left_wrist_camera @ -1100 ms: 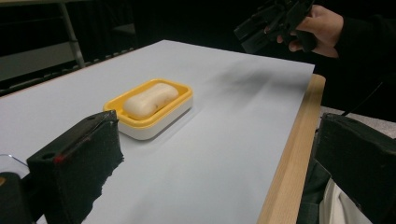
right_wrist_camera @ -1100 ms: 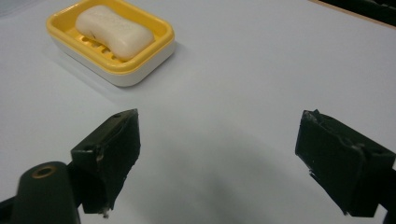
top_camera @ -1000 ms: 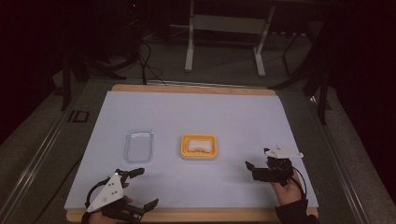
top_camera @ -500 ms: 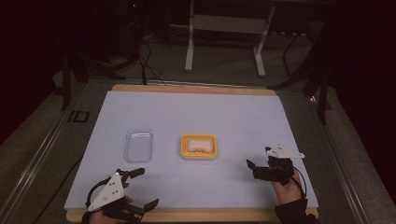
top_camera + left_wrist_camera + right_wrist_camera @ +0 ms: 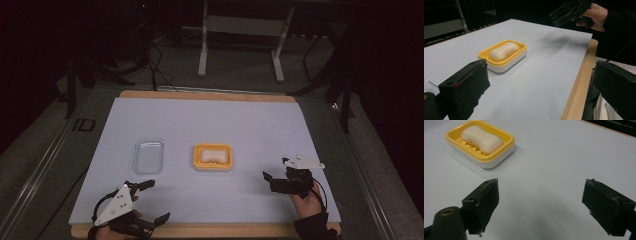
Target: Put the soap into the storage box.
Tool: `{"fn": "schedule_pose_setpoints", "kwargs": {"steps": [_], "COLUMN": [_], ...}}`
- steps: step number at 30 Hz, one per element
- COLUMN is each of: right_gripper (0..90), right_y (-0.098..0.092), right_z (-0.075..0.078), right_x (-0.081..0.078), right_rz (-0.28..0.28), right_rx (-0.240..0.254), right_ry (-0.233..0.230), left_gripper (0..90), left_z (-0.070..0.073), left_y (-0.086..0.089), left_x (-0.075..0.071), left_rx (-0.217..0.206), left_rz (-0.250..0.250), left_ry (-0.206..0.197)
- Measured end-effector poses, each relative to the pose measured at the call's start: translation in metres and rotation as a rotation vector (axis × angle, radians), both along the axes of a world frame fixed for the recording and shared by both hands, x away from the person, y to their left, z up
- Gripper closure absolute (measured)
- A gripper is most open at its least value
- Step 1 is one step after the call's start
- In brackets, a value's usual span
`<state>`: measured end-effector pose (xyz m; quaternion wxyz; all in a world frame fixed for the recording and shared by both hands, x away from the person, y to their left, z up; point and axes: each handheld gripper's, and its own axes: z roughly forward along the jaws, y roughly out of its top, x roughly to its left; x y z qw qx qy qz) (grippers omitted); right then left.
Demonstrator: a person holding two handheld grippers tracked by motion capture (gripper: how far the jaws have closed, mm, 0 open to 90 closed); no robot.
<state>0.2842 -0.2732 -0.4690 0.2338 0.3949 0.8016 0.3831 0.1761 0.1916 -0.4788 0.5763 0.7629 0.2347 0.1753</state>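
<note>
A yellow soap dish point(image 5: 198, 160) with a white bar of soap point(image 5: 213, 155) sits mid-table. In the left gripper view the soap point(image 5: 503, 51) lies in the dish point(image 5: 509, 63) ahead of my jaws. The right gripper view has the soap point(image 5: 482, 138) and the dish point(image 5: 489, 161) at upper left. My left gripper point(image 5: 160, 200) hovers open near the front edge, left of the dish, with nothing between its jaws point(image 5: 541, 85). Right of the dish my right gripper point(image 5: 268, 181) is open and empty too point(image 5: 544, 202). It also appears, held by a hand, in the left gripper view point(image 5: 569, 11).
A clear plastic tray point(image 5: 149, 156) lies left of the dish. The white mat point(image 5: 210, 120) covers a wood-edged table point(image 5: 210, 230). Beyond the far edge stand a metal frame point(image 5: 240, 30) and cables on the floor.
</note>
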Motion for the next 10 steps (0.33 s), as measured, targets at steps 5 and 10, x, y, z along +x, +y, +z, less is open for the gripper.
{"fn": "schedule_pose_setpoints", "kwargs": {"steps": [5, 10], "right_gripper": [13.9, 13.9], "right_y": [0.0, 0.001], "right_z": [0.0004, -0.0006], "right_x": [-0.0003, 0.0001], "right_rz": [0.003, 0.01], "right_rx": [0.002, -0.005], "right_ry": [-0.003, 0.005], "left_gripper": [1.1, 1.1], "left_z": [-0.0002, -0.0003], "left_y": [-0.0002, -0.0002], "left_x": [0.0002, 0.0003], "left_rx": [0.004, 0.006], "left_rz": [0.0, 0.0], "left_ry": [0.001, 0.001]}}
